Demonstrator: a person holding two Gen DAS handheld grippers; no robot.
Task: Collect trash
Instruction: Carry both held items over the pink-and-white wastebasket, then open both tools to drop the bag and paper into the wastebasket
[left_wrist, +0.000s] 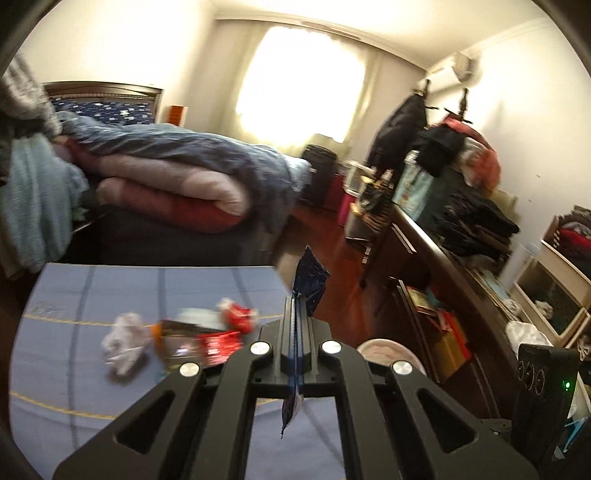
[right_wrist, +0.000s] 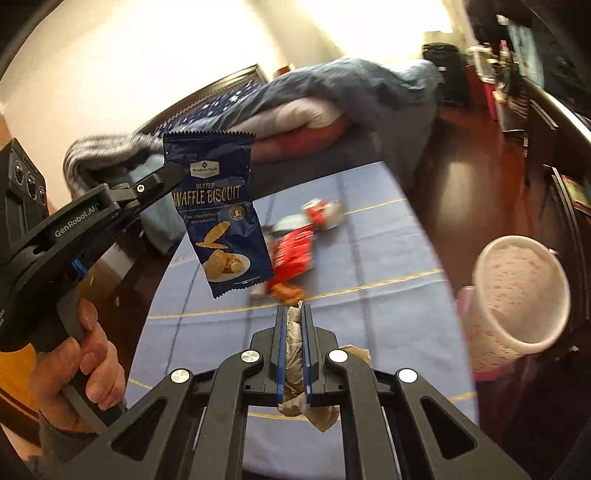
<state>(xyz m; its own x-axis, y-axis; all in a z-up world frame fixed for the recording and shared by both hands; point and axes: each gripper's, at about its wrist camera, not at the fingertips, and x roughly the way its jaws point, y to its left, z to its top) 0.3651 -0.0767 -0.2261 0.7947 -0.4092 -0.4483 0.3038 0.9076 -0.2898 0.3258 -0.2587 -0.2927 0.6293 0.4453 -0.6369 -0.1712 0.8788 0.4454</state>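
My left gripper (left_wrist: 297, 299) is shut on a dark blue waffle biscuit wrapper (left_wrist: 309, 284), held above the blue table's right edge. In the right wrist view the wrapper (right_wrist: 223, 218) hangs from the left gripper (right_wrist: 173, 173). My right gripper (right_wrist: 294, 314) is shut on a crumpled brown paper (right_wrist: 294, 343) above the table. On the blue tablecloth (left_wrist: 110, 288) lie a white crumpled tissue (left_wrist: 123, 341), red wrappers (left_wrist: 218, 343) and a red-white wrapper (left_wrist: 238, 315); these show in the right wrist view too (right_wrist: 295, 251).
A pink-white bin (right_wrist: 517, 295) stands beside the table's right edge, its rim also in the left wrist view (left_wrist: 388, 350). A bed with piled quilts (left_wrist: 177, 177) lies behind the table. A cluttered dresser (left_wrist: 461, 240) lines the right wall, with wooden floor between.
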